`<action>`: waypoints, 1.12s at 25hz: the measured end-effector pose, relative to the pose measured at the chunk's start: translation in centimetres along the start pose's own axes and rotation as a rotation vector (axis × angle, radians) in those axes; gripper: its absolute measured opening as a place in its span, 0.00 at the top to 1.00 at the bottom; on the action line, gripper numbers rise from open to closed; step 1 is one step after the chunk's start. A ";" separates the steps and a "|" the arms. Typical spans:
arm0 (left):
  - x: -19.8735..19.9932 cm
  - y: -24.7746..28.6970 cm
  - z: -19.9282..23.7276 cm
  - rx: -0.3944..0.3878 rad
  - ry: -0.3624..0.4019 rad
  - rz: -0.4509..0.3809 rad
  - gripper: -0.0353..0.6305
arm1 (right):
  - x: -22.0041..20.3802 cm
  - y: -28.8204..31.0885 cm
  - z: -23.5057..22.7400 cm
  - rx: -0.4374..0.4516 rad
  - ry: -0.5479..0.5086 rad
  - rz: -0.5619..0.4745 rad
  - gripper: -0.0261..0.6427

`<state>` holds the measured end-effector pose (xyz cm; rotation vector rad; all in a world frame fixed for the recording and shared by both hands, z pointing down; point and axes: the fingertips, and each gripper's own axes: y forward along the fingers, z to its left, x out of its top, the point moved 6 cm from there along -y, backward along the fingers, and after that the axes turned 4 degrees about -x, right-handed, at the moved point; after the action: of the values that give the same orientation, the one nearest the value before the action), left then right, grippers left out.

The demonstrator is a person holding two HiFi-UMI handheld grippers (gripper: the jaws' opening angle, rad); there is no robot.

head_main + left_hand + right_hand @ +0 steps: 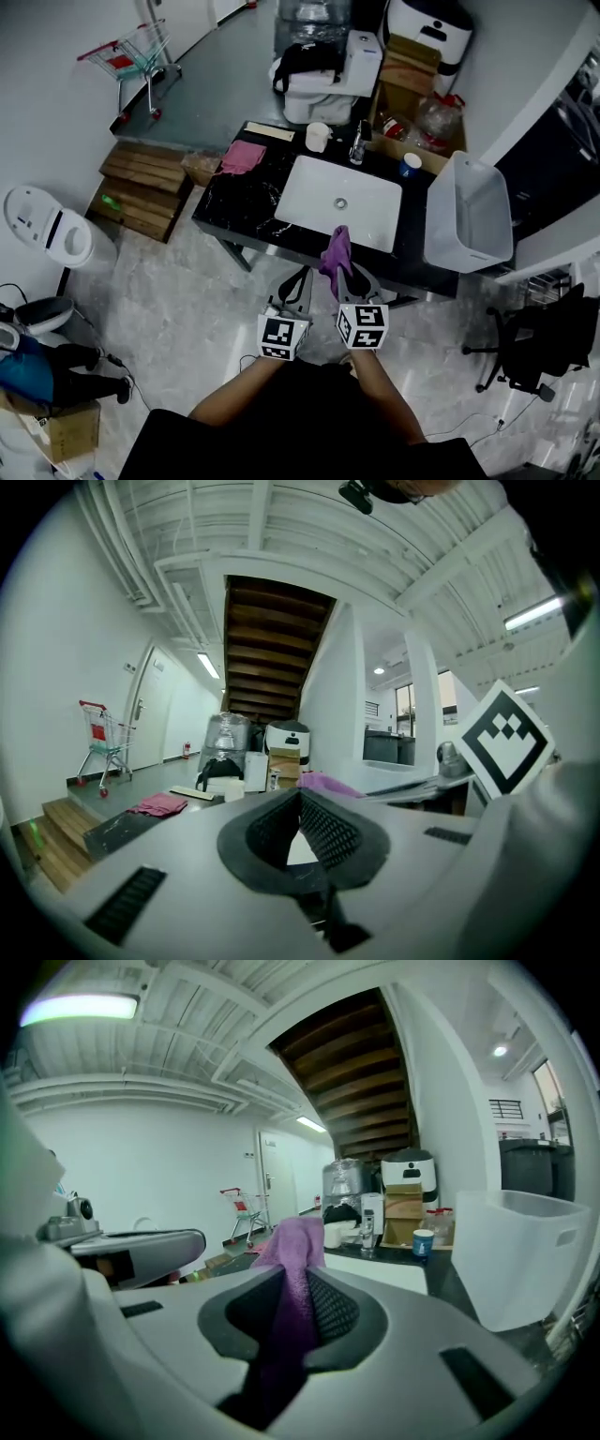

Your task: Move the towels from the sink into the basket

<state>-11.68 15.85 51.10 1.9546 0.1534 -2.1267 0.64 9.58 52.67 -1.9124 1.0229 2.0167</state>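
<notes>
The worktop is a black slab veined with white, standing on a pale, glossy tiled floor. A white rectangular sink is set into its middle, with a round drain in the basin. A pink towel lies crumpled on the left end of the worktop, and a pale flat strip lies along the back edge just behind it. A white cup stands behind the sink's left corner, a faucet just to its right, and a blue-and-white cup near the back right corner. A white basket stands at the worktop's right end; whether it rests on the slab cannot be told.
</notes>
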 end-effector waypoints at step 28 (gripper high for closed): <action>3.5 16.7 -27.2 -0.182 0.079 -0.053 0.93 | 2.4 -14.5 -27.2 -0.143 0.081 -0.209 0.84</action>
<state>18.50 5.99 46.58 1.9479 0.4029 -1.9896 30.47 3.84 47.06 -2.0895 0.6783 1.9555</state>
